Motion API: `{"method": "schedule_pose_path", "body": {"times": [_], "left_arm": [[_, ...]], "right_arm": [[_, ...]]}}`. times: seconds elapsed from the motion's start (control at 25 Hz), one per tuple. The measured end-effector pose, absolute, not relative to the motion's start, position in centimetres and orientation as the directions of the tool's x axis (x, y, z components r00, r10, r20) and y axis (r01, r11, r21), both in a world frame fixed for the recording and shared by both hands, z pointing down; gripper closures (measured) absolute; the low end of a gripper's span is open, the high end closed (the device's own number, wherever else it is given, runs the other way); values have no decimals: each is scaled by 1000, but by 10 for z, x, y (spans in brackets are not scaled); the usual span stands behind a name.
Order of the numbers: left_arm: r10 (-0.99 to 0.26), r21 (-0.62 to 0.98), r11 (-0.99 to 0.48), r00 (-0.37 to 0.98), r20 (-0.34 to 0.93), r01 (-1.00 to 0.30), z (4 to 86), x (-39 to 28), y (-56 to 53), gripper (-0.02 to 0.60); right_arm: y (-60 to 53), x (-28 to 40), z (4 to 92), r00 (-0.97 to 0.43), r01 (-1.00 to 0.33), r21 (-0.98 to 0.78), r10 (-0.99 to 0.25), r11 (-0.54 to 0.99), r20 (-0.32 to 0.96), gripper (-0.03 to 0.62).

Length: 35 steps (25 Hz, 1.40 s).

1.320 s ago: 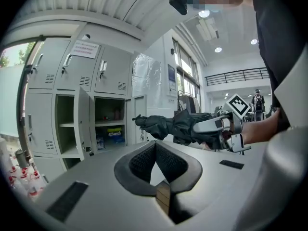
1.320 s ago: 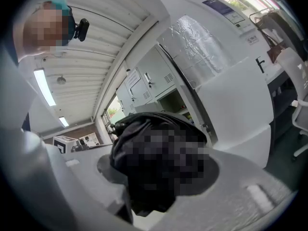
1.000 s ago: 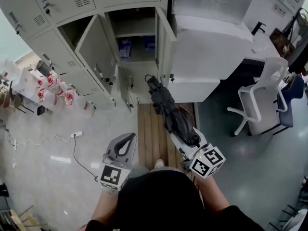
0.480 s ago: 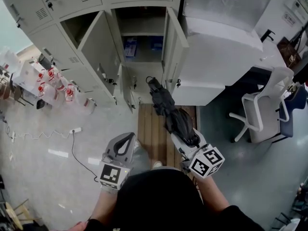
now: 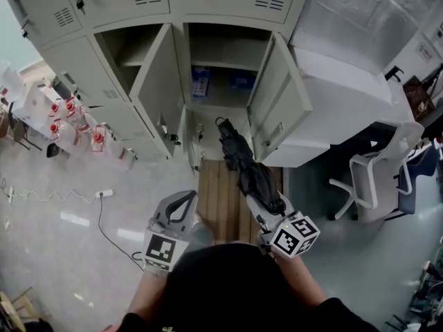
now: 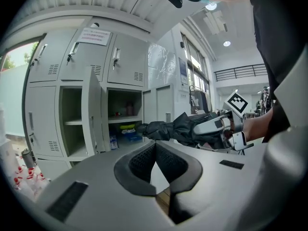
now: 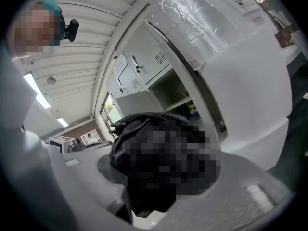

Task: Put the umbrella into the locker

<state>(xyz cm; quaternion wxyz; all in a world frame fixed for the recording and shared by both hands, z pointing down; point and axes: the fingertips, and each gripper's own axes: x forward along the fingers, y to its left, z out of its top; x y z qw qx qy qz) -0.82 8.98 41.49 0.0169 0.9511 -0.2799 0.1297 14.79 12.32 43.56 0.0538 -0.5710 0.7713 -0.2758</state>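
A black folded umbrella sticks out of my right gripper, which is shut on its thick end; the tip with its loop points at the open locker. That tip hovers just before the lower opening, between the two swung-out doors. In the right gripper view the umbrella fills the jaws of my right gripper, with the locker beyond. My left gripper is shut and holds nothing, low and left of the umbrella. Its own view shows the left gripper, the umbrella and the locker shelves.
Blue packets lie on the locker's shelf. A wooden board strip runs along the floor to the locker. A tall white foil-covered cabinet stands right of it, then a white office chair. Red-capped bottles and a power cable are at left.
Both grippers and the umbrella have advanced toward the lockers, which now look larger and nearer. The umbrella's tip has come up to the lower opening. The grip is unchanged.
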Motion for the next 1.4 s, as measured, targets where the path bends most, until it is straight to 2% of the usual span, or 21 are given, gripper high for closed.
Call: {"method": "schedule_pose_path", "body": {"times": [0.4, 0.52, 0.84, 1.2, 1.4], "left_arm": [[-528, -51, -845, 813, 246, -533, 421, -58, -2, 569], [-536, -9, -834, 805, 254, -552, 422, -66, -18, 570], [-536, 10, -830, 803, 261, -558, 423, -67, -44, 569], [-573, -31, -807, 771, 277, -589, 418, -59, -66, 569], [-602, 41, -770, 746, 286, -637, 408, -57, -69, 569]], "right_arm": [[30, 118, 447, -301, -866, -478, -916, 147, 264, 361], [12, 115, 451, -281, -868, -480, -920, 123, 272, 361], [-28, 120, 467, -212, -914, -399, -923, 71, 322, 361], [-78, 129, 488, -211, -932, -355, -906, 73, 367, 361], [-108, 135, 501, -169, -956, -289, -905, 54, 390, 361]]}}
